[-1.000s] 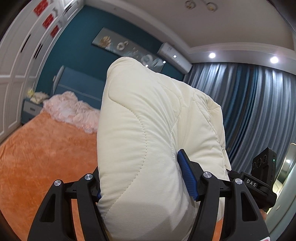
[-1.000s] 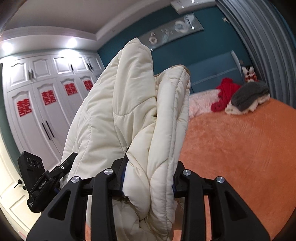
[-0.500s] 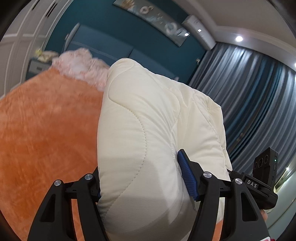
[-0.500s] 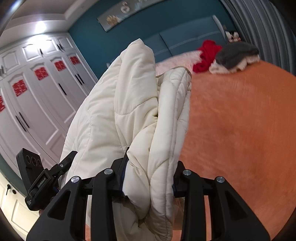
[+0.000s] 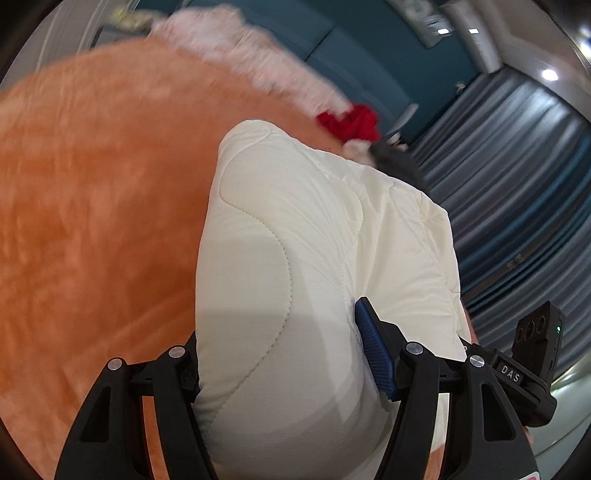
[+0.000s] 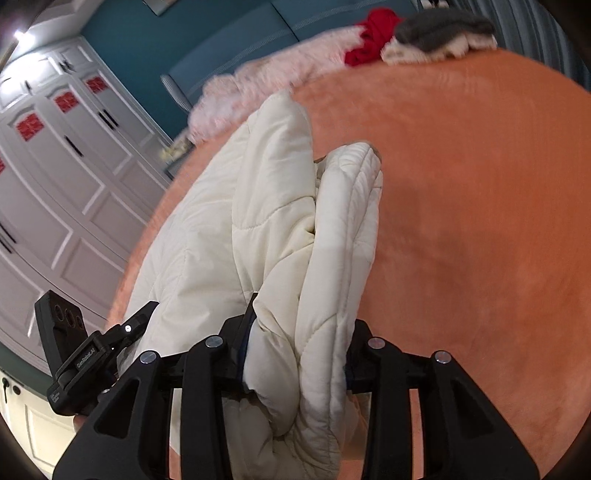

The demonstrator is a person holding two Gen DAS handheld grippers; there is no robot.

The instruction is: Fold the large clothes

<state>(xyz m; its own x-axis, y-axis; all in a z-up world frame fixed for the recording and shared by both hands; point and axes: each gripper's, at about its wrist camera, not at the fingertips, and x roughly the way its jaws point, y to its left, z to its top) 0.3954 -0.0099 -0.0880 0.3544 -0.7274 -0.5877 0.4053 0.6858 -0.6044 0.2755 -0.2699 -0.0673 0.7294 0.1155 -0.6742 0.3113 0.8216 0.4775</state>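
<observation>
A cream quilted padded garment [image 5: 314,258] is held up over the orange bed cover [image 5: 92,203]. My left gripper [image 5: 280,354] is shut on one bunched part of it, which fills the space between the fingers. My right gripper [image 6: 295,343] is shut on another thick folded bundle of the same garment [image 6: 277,229]. The fabric stretches between the two grippers. The other gripper's body shows at the edge of each view, on the right in the left wrist view [image 5: 532,362] and on the left in the right wrist view [image 6: 85,354].
The orange bed cover [image 6: 480,203] spreads wide below. A pink fluffy blanket [image 6: 266,88], a red garment [image 6: 373,33] and a grey-and-white pile [image 6: 439,33] lie by the blue headboard. White wardrobe doors [image 6: 66,192] stand to the left, grey-blue curtains [image 5: 517,177] to the right.
Both grippers have tilted down toward the bed with the garment still clamped. The ceiling has left the views and the orange cover now fills them.
</observation>
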